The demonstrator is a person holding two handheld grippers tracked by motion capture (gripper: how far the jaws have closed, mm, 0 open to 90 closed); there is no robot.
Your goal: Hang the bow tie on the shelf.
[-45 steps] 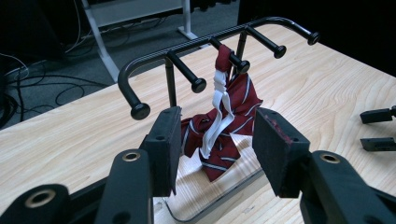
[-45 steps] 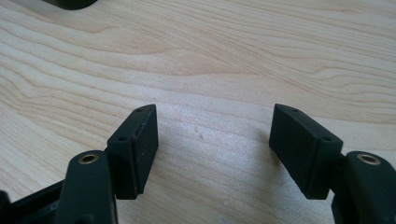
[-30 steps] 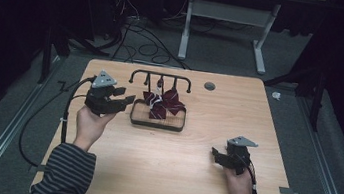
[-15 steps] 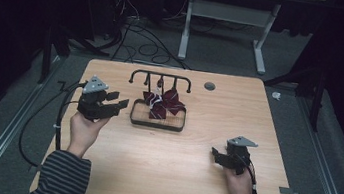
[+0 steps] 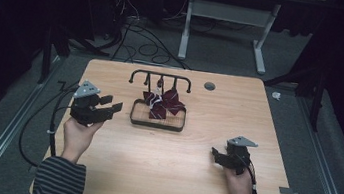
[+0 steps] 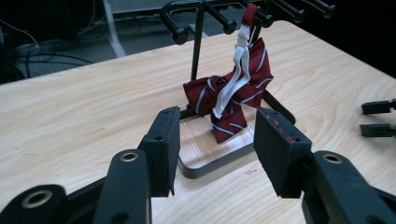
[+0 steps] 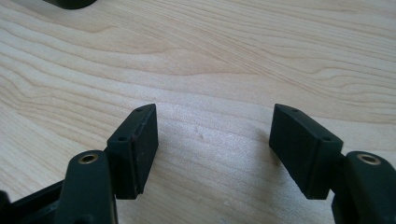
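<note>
I am reading the job as hanging the dark red striped bow tie on the black hook rack, and it is looking largely done: in the left gripper view the bow tie is dangling by its white strap from one of the rack's pegs, its lower tip hanging over the rack's wooden base tray. What is left, in my judgement, is little more than checking that the strap is seated and clearing the hands. My left gripper is hovering just left of the rack, jaws standing apart with nothing between them, pointing at the bow tie without touching it. My right gripper is sitting well right of the rack and nearer to me, low over the table; its jaws are gaping too, holding nothing. The high view is giving me the layout, both hands flanking the rack, but the strap there is only a pale fleck. The left gripper view is showing me the strap looping up to the peg, and the other gripper's jaw tips right of the rack. The right gripper view is offering bare wood grain between its pads.
</note>
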